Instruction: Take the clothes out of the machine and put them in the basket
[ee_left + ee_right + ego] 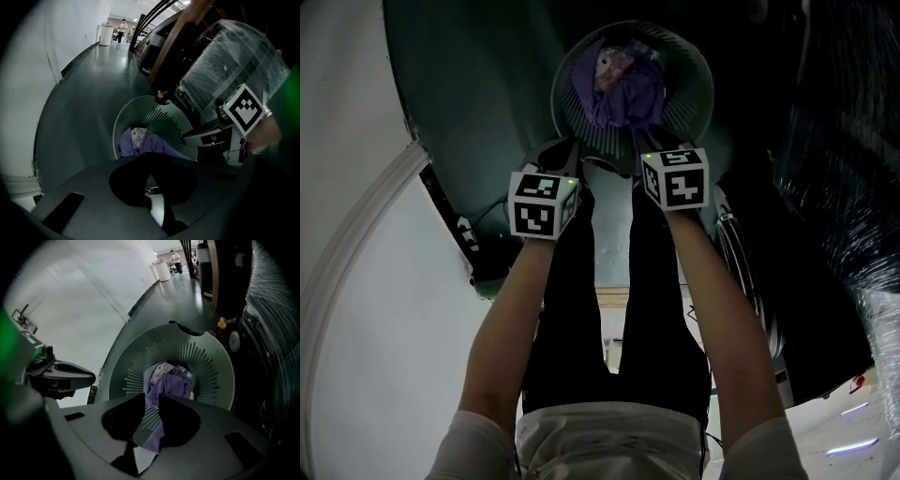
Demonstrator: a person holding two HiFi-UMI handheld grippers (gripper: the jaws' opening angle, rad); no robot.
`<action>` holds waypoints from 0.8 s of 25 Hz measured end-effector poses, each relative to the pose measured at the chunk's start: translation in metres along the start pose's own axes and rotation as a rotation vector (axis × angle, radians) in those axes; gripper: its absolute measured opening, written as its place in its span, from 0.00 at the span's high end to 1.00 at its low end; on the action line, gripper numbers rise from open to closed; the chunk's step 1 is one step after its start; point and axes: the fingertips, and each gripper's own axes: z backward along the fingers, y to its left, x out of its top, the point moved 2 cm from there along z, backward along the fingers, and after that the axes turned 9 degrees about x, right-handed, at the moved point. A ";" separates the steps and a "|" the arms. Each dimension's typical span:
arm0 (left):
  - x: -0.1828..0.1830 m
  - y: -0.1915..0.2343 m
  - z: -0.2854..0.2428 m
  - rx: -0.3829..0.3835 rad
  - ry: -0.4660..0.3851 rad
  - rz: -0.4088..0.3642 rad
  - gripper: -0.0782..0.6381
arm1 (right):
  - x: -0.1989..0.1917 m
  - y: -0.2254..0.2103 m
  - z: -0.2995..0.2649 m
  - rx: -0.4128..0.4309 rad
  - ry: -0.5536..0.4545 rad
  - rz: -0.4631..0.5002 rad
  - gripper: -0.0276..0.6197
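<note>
A pale green slatted basket (pixel 696 66) (pixel 164 117) (pixel 206 350) stands on the dark floor below both grippers. A purple garment (pixel 623 101) (pixel 140 147) (pixel 172 383) lies in it, on top of a white patterned piece (pixel 609 64) (pixel 161 371). My left gripper (pixel 567 150) (pixel 150 161) hangs over the near rim. Its tips meet right at the purple cloth's edge and seem to pinch it. My right gripper (pixel 652 142) (pixel 151 398) hangs beside it with its jaws slightly apart. A strip of the purple garment trails down between them along the right finger, and the left pad stands clear of it.
A plastic-wrapped machine (pixel 844 187) (pixel 234 61) stands close on the right. A white wall (pixel 356 328) runs along the left. A small yellow thing (pixel 221 325) (pixel 161 95) lies just past the basket. The person's dark legs (pixel 619 300) are directly below the grippers.
</note>
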 end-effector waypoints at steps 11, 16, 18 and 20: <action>-0.007 -0.001 -0.005 -0.043 0.066 0.148 0.86 | -0.016 -0.011 0.002 -0.003 0.017 -0.093 0.82; -0.010 -0.003 -0.008 -0.057 0.080 0.222 0.86 | -0.025 -0.012 0.003 -0.008 0.028 -0.128 0.84; -0.011 -0.004 -0.007 -0.056 0.085 0.232 0.86 | -0.028 -0.011 0.005 -0.010 0.026 -0.156 0.87; -0.013 -0.005 -0.006 -0.055 0.090 0.223 0.86 | -0.031 -0.010 0.006 -0.019 0.035 -0.161 0.95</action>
